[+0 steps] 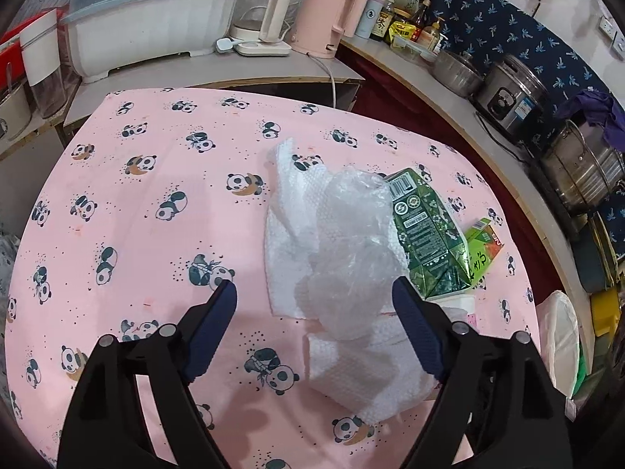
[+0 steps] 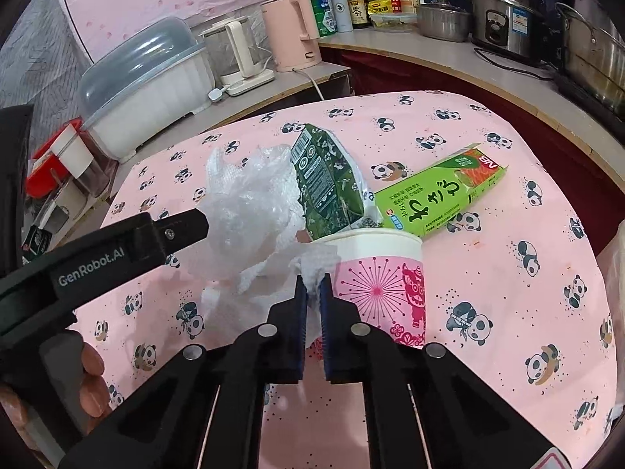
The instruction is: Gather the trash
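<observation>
A pile of trash lies on the pink panda tablecloth (image 1: pixel 156 195). It holds a crumpled clear plastic bag (image 1: pixel 351 234) (image 2: pixel 250 211), a white paper towel (image 1: pixel 289 234) (image 2: pixel 269 269), a squashed dark green carton (image 1: pixel 425 226) (image 2: pixel 328 183), a light green box (image 1: pixel 484 246) (image 2: pixel 437 195) and a pink-and-white paper cup (image 2: pixel 379 273). My left gripper (image 1: pixel 314 285) is open, its blue pads either side of the plastic bag without pressing it. My right gripper (image 2: pixel 312 281) is shut on a fold of the paper towel, just left of the cup.
A bin lined with a white bag (image 1: pixel 562 336) stands past the table's right edge. Behind the table a counter carries a covered dish rack (image 1: pixel 148 27), two kettles (image 1: pixel 332 11), bottles and steel pots (image 1: pixel 511 93). A person's fingers (image 2: pixel 91 375) hold the left gripper.
</observation>
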Motion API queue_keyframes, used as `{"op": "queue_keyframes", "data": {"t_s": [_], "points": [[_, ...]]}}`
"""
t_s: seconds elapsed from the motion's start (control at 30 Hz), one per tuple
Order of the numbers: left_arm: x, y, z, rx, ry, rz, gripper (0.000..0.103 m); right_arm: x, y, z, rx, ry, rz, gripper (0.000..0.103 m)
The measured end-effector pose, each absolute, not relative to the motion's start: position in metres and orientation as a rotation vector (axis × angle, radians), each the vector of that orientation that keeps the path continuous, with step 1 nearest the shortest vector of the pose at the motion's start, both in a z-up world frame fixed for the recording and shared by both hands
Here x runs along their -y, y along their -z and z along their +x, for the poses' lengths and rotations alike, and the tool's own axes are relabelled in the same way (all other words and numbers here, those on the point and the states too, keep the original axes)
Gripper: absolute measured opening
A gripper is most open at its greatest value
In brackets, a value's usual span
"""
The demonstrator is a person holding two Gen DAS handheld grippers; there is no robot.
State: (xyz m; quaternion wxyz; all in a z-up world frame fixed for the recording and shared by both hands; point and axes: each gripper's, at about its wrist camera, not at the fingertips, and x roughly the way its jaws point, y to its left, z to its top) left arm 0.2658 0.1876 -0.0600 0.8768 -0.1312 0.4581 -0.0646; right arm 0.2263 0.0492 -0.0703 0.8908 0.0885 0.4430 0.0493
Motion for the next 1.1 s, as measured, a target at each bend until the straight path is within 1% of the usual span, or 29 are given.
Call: {"op": "queue_keyframes", "data": {"t_s": [0.03, 0.1, 0.17, 0.2, 0.23, 0.27, 0.33, 0.4, 0.47, 0.53, 0.63, 1.1], "points": [[-0.183, 0.060, 0.267, -0.954, 0.143, -0.269, 0.077, -0.046, 0.068, 0.225, -0.915, -0.100, 0.190, 0.006], [-0.176, 0.060, 0.269, -0.951, 0.154, -0.255, 0.074, -0.041, 0.065, 0.224, -0.905, -0.093, 0.197, 0.006], [-0.168, 0.060, 0.272, -0.957, 0.176, -0.238, 0.062, -0.035, 0.061, 0.222, -0.897, -0.089, 0.207, 0.006], [-0.164, 0.061, 0.273, -0.962, 0.183, -0.232, 0.059, -0.032, 0.060, 0.221, -0.894, -0.086, 0.211, 0.006], [-0.162, 0.061, 0.274, -0.965, 0.188, -0.228, 0.051, -0.029, 0.058, 0.220, -0.889, -0.083, 0.213, 0.006], [-0.158, 0.062, 0.275, -0.969, 0.195, -0.219, 0.039, -0.027, 0.057, 0.220, -0.886, -0.080, 0.216, 0.006], [-0.152, 0.063, 0.274, -0.976, 0.207, -0.199, 0.030, -0.021, 0.055, 0.217, -0.880, -0.074, 0.225, 0.006], [-0.147, 0.062, 0.272, -0.973, 0.216, -0.188, 0.024, -0.016, 0.053, 0.215, -0.873, -0.068, 0.233, 0.006], [-0.143, 0.060, 0.269, -0.966, 0.218, -0.176, 0.015, -0.011, 0.051, 0.212, -0.868, -0.062, 0.241, 0.006], [-0.141, 0.056, 0.267, -0.964, 0.224, -0.174, 0.012, -0.005, 0.049, 0.209, -0.861, -0.056, 0.248, 0.006], [-0.139, 0.048, 0.262, -0.945, 0.224, -0.176, 0.010, 0.005, 0.042, 0.203, -0.840, -0.047, 0.263, 0.006], [-0.115, -0.009, 0.229, -0.849, 0.281, -0.190, 0.009, 0.066, 0.000, 0.170, -0.721, 0.033, 0.328, 0.006]]}}
